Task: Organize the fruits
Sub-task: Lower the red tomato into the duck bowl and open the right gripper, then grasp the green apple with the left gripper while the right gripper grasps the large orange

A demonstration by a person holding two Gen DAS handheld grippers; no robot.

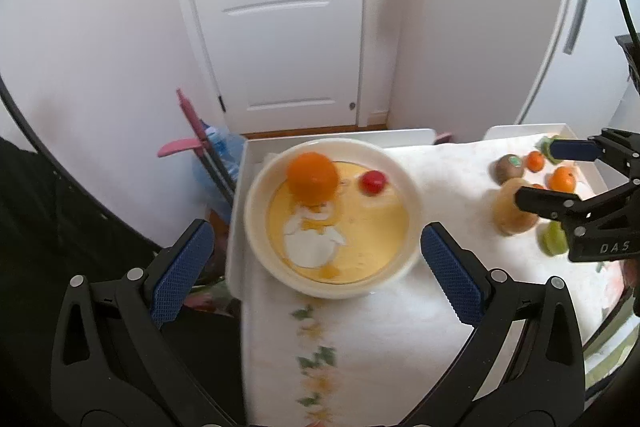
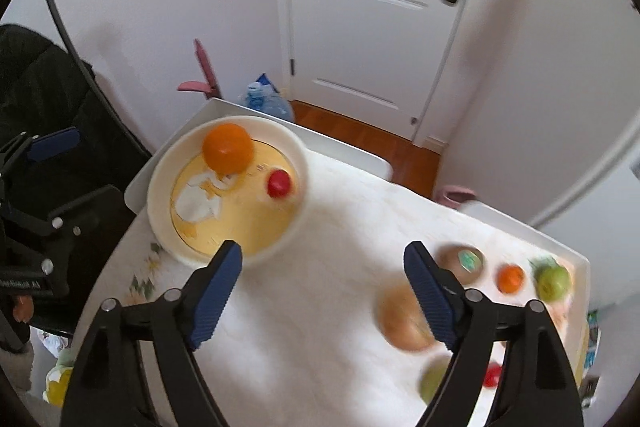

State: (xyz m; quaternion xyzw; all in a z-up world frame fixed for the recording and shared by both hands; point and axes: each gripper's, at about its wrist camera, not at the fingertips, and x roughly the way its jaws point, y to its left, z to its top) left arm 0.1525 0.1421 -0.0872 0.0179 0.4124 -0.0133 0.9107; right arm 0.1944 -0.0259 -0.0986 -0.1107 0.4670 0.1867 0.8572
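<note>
- Reading left to right: the only legible writing is "DAS", in pale letters on the black body of the right gripper at the right edge of the left wrist view; a kiwi carries a green sticker too blurred to read.
- Left gripper: jaws spread wide, nothing between the blue pads, over the near rim of the bowl.
- Bowl: cream wall, yellow floor with a white printed figure, centre of frame; holds a large orange at upper left and a small red fruit to its right, the two apart.
- Right gripper: jaws spread, empty, seen in its own view over bare cloth between bowl and loose fruit.
- Loose fruit, right side of the right wrist view: a tan round fruit partly behind the right finger, a small orange, a green apple, another green fruit low down.
- Surface: white tablecloth with a flower band, over a white table.
- Room: white panelled door with black handle, white walls, wood floor, a pink item and a water bottle beyond the table.
</note>
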